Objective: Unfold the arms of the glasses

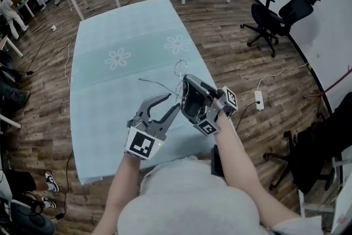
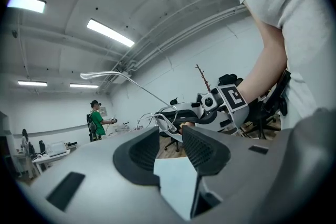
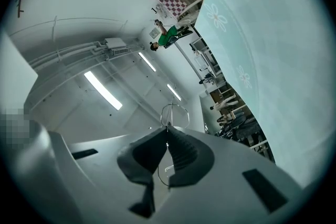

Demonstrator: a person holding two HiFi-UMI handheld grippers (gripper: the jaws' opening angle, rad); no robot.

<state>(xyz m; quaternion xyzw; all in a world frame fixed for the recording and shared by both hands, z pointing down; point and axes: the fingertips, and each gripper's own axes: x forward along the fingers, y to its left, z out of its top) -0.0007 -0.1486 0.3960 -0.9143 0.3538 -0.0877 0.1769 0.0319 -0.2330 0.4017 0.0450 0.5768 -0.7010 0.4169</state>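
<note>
light, bendy wire glasses [image 1: 180,69]: right gripper [image 1: 186,81] clamped on the frame, left gripper [image 1: 172,100] gaping empty; best take an arm near its hinge.

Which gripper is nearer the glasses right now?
Right. The right gripper is shut on the glasses, with their wire frame pinched between its jaws. The left gripper is close beside them, its jaws apart with nothing between them.
</note>
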